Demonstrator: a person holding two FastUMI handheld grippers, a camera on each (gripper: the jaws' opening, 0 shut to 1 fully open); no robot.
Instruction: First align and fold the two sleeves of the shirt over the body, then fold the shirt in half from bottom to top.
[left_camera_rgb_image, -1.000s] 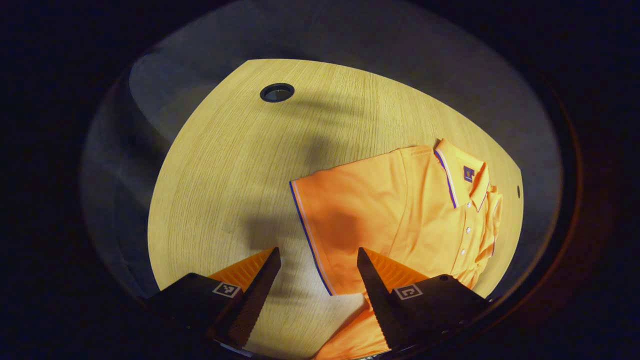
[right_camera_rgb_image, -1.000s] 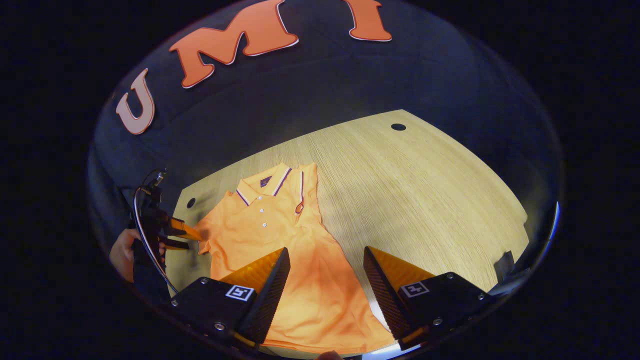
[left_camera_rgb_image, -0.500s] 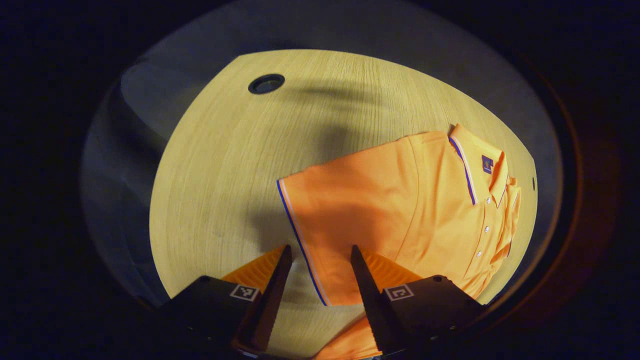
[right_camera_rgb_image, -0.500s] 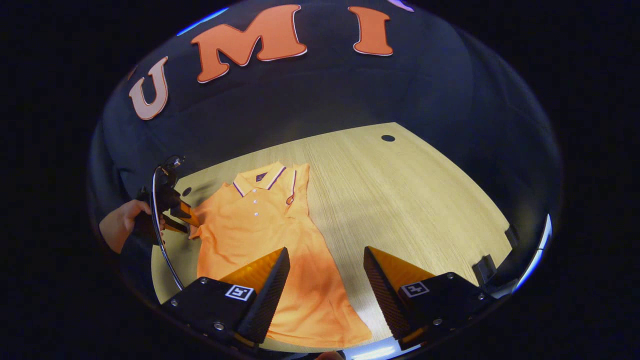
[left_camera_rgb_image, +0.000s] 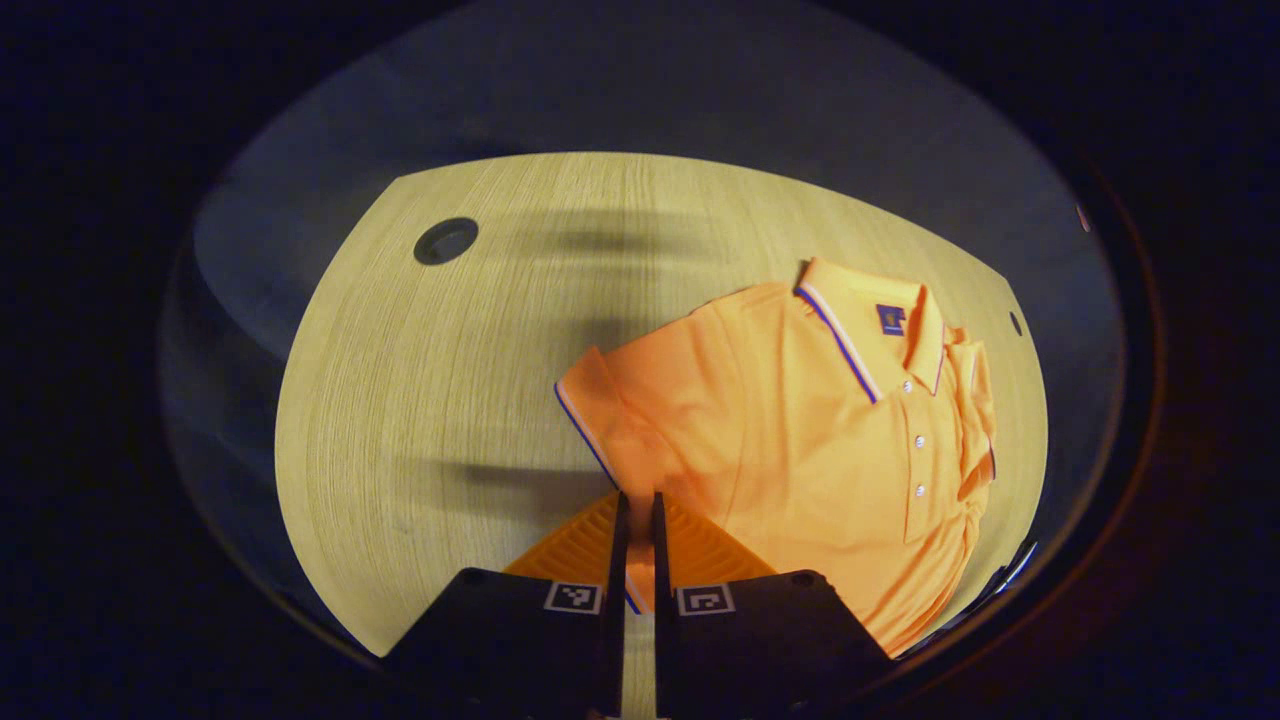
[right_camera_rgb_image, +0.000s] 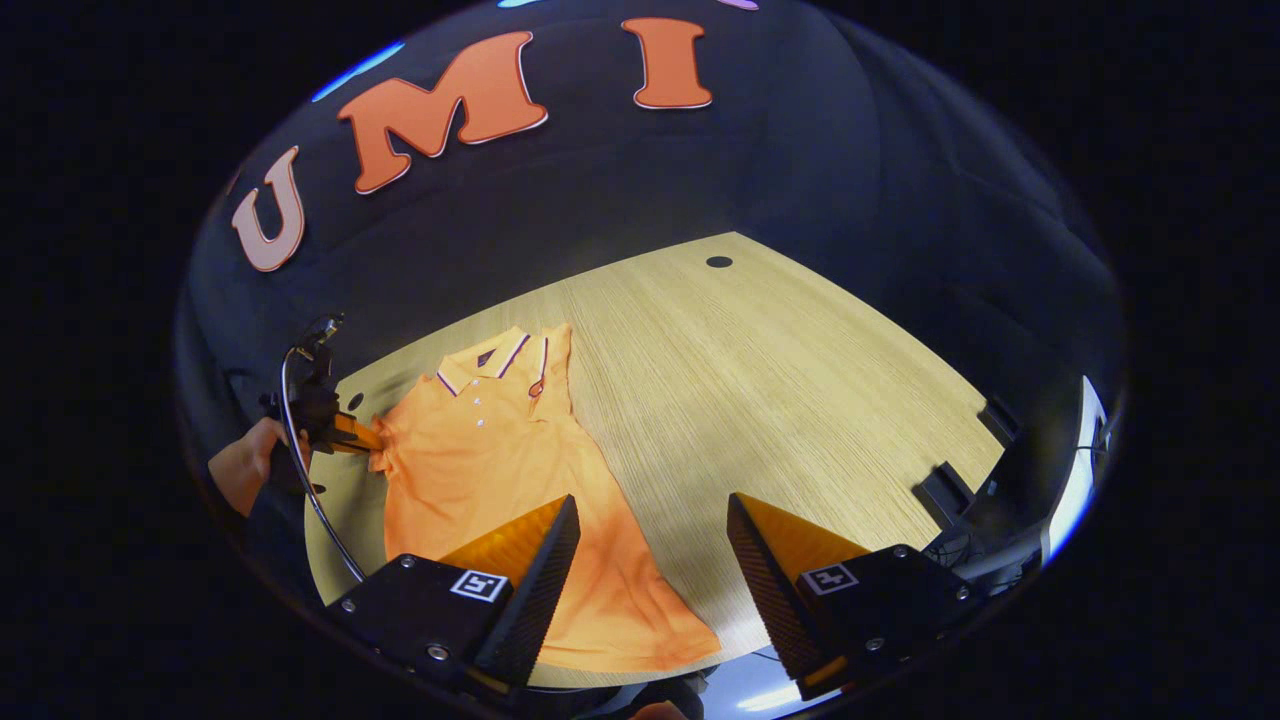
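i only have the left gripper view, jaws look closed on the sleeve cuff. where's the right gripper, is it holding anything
Observer: In the right gripper view, the right gripper has its jaws wide apart and holds nothing. It hangs over the lower part of the shirt.
Operator: is the bottom hem folded up yet
Observer: No. The bottom hem lies spread on the table, not folded up.
Operator: how does my grip look from there
Observer: The left gripper meets the sleeve at the shirt's outer edge, with a hand behind it. It is too small there to tell how deep the bite is.
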